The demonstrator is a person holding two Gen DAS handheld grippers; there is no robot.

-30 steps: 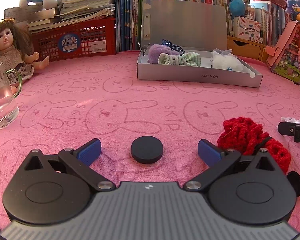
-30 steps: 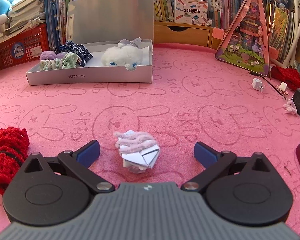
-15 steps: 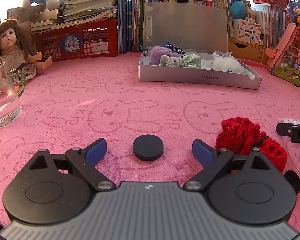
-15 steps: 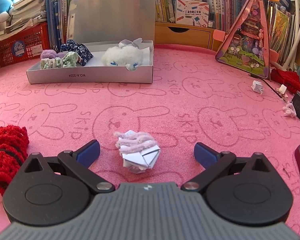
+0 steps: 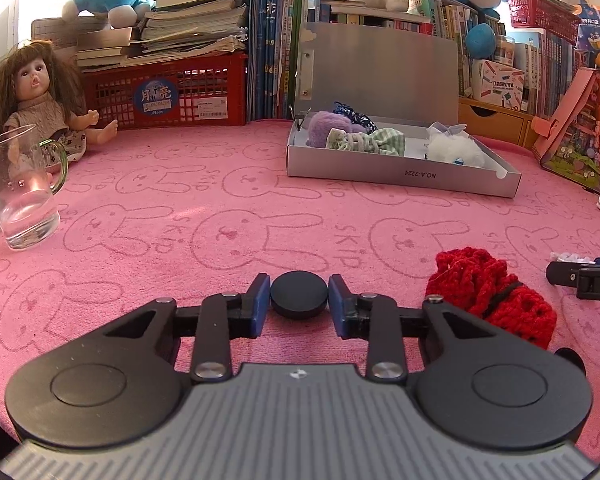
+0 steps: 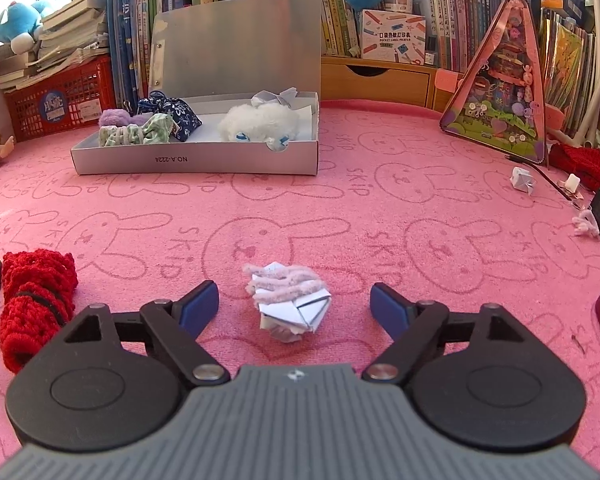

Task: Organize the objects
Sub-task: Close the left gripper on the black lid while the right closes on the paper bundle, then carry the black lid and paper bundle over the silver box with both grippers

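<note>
Left gripper (image 5: 299, 300): clamped on the black round disc (image 5: 299, 293), 1 blue pad pressed to each side of it, disc lying flat on the pink rabbit-print cloth (image 5: 220, 208)
Right gripper (image 6: 294, 303): spread wide, gripping nothing, pads well clear on both sides of the folded paper piece wrapped in pink pipe cleaner (image 6: 290, 299)
Disc to box: the open grey box (image 5: 400, 174) lies ahead of the left gripper and a little to its right, well apart across bare cloth; by my reading the carry runs forward and rightward
Paper piece to box: from the right gripper the same box (image 6: 196, 162) lies ahead and to the left, well apart
Nearer tool: each thing sits between its own gripper's fingers, so no handover looks needed
Box contents: purple fluffy piece (image 5: 325, 126), green checked scrunchie (image 5: 366, 141), white plush toy (image 5: 452, 148); free floor shows between scrunchie and plush
Beside the path: red crocheted pouch (image 5: 492, 296) just right of the left gripper, near enough to snag
Farther out: glass mug (image 5: 22, 188) and doll (image 5: 32, 96) far left, well apart from the route
</note>
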